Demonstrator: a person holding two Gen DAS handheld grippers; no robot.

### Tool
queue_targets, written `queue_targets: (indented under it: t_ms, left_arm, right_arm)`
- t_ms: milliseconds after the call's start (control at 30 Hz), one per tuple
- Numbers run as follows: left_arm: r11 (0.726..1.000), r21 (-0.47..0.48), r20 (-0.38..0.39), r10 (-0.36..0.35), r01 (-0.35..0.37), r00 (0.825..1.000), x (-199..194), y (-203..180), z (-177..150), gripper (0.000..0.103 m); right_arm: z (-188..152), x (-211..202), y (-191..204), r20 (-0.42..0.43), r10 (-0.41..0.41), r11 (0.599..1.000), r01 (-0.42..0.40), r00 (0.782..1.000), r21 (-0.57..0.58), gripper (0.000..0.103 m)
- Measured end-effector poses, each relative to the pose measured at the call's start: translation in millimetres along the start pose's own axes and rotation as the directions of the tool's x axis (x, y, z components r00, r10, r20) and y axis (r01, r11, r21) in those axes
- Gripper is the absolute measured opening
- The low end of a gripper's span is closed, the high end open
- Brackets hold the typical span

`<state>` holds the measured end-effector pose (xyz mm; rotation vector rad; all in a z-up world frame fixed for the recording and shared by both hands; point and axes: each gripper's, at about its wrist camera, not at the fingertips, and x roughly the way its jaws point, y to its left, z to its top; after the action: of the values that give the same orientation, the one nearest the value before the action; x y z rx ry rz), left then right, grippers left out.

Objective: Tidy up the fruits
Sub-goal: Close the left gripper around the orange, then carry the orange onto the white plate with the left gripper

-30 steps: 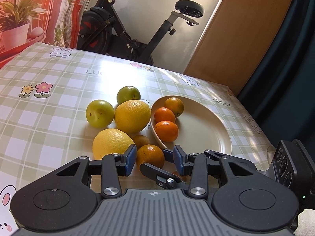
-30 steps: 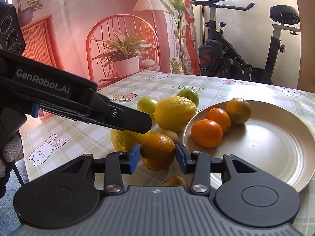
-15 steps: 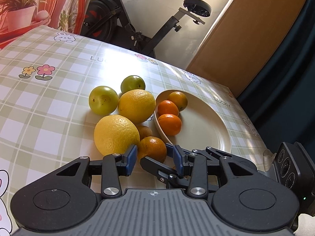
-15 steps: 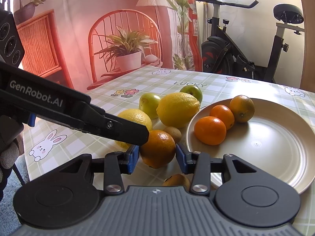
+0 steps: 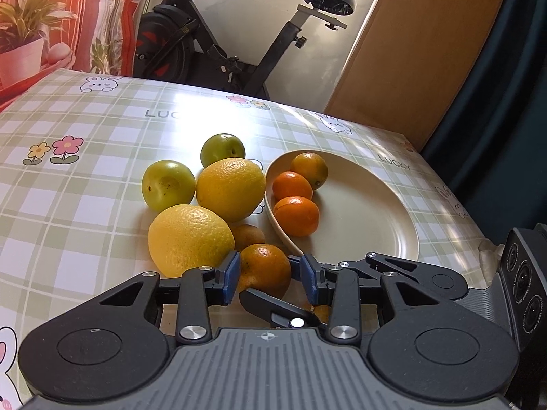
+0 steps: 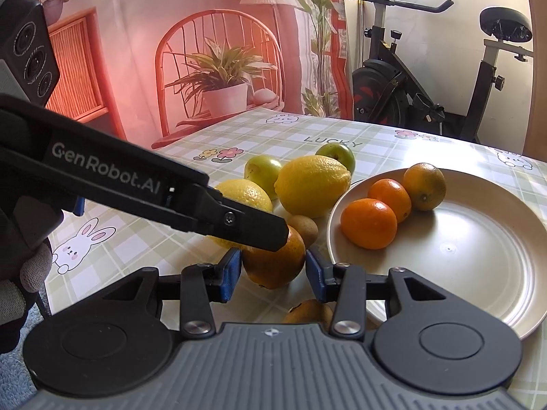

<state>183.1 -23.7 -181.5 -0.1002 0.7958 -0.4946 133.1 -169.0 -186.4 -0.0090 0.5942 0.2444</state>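
A beige plate (image 5: 362,225) (image 6: 461,266) holds three small oranges (image 5: 296,216) (image 6: 370,223). Beside it on the tablecloth lie two lemons (image 5: 191,237) (image 6: 312,185), two green fruits (image 5: 167,184) (image 6: 263,171) and a small brown fruit (image 5: 248,235) (image 6: 304,227). An orange (image 5: 265,270) (image 6: 273,261) sits on the table between the pads of both grippers. My left gripper (image 5: 270,275) is open around it. My right gripper (image 6: 273,275) is open around it too, its pads close to the sides. The left gripper's finger (image 6: 239,222) crosses the right wrist view.
Another small brown fruit (image 6: 309,311) lies just under my right gripper. The table's right edge (image 5: 478,239) is near the plate. An exercise bike (image 5: 239,44) stands behind the table. A printed backdrop with chair and plant (image 6: 218,78) is to the left.
The left gripper has come in closer and lower over the orange. The right gripper's jaws have widened slightly, and the orange now rests on the table between them.
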Motion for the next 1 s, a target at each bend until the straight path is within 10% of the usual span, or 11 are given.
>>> queue_targets:
  t_ms: [1000]
  left_arm:
    - [0.996, -0.054, -0.013, 0.071, -0.072, 0.997, -0.3, 3.0, -5.8, 0.043]
  right_arm:
    - [0.9, 8.3, 0.5, -0.046, 0.002, 1.0, -0.002, 0.999, -0.001, 0.043]
